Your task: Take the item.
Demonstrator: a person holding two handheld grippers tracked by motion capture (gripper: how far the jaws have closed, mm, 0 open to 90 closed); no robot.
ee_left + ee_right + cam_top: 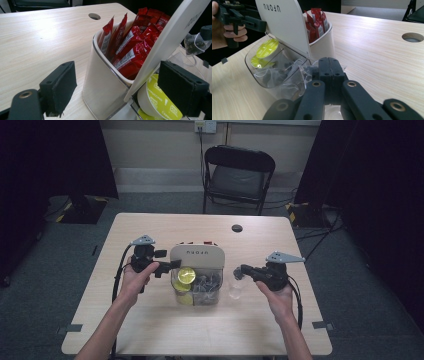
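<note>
- My left tongs [172, 265] sit at the left side of the storage box [197, 256], jaws spread wide and holding nothing; in the left gripper view the raised lid [172, 37] of the box passes between the two pads.
- My right tongs [239, 270] are pressed together on a clear tea bag packet [235, 287], which hangs from them just to the right of the box, above the counter [150, 330].
- In the right gripper view the closed pads meet at the centre, with the crinkled clear wrapper [305, 72] pinched between them; from the left gripper view the same packet [193, 43] shows dark leaves inside.
- The box stands mid-counter: its white rear compartment [100, 82] holds upright red sachets [130, 42], and its clear front bin [264, 77] holds more clear packets and lime-green coffee capsules [267, 48].
- One capsule [160, 102] lies right under the lid edge, close to my left tongs' far pad.
- A black folding chair [239, 175] stands beyond the counter, and a round cable hole [237, 228] sits near the far edge.
</note>
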